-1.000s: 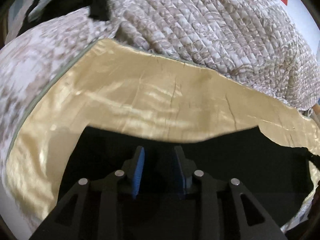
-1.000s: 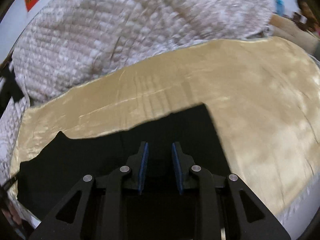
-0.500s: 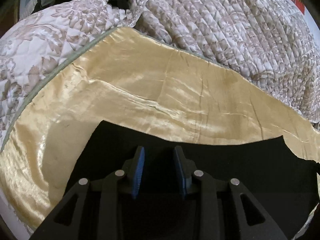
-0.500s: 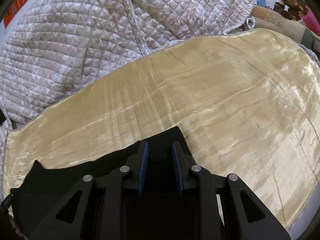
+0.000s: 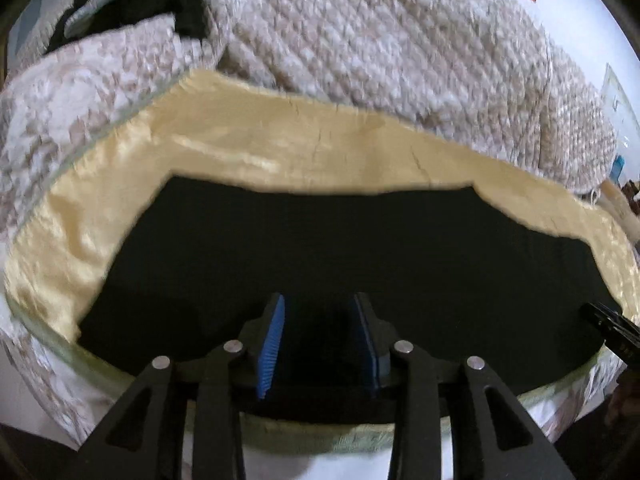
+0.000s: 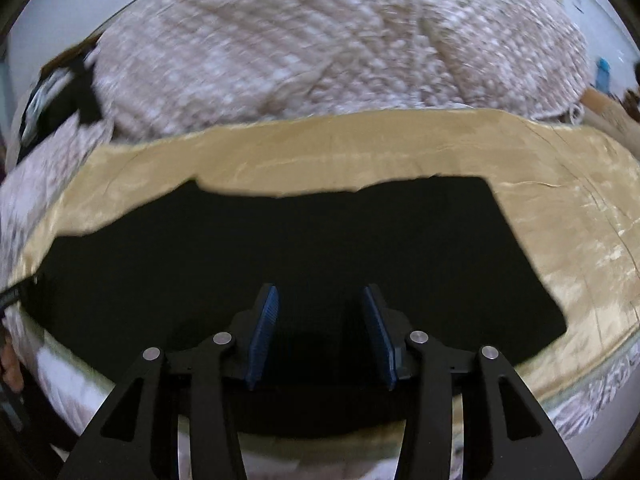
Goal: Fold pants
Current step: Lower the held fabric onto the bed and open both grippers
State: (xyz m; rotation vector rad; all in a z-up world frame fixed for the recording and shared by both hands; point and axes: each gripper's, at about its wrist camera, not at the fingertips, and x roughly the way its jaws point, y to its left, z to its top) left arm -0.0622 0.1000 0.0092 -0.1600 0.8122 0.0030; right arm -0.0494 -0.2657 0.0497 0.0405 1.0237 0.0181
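Note:
The black pants (image 5: 340, 248) lie flat as a wide dark band on a gold satin sheet (image 5: 280, 148); they also fill the lower middle of the right wrist view (image 6: 300, 248). My left gripper (image 5: 320, 312) is open and empty, fingers above the near edge of the pants. My right gripper (image 6: 320, 304) is open and empty too, above the near edge further right. The right gripper's tip (image 5: 608, 326) shows at the right edge of the left wrist view.
A quilted beige bedspread (image 5: 380, 40) is heaped behind the gold sheet (image 6: 360, 144) in both views (image 6: 320, 40). A dark garment (image 5: 132, 4) lies at the far left back. The bed's front edge (image 5: 320, 436) runs just under the grippers.
Both grippers have pulled back and up from the pants, so more of the cloth shows. The right jaws have opened wider and both grippers now hold nothing.

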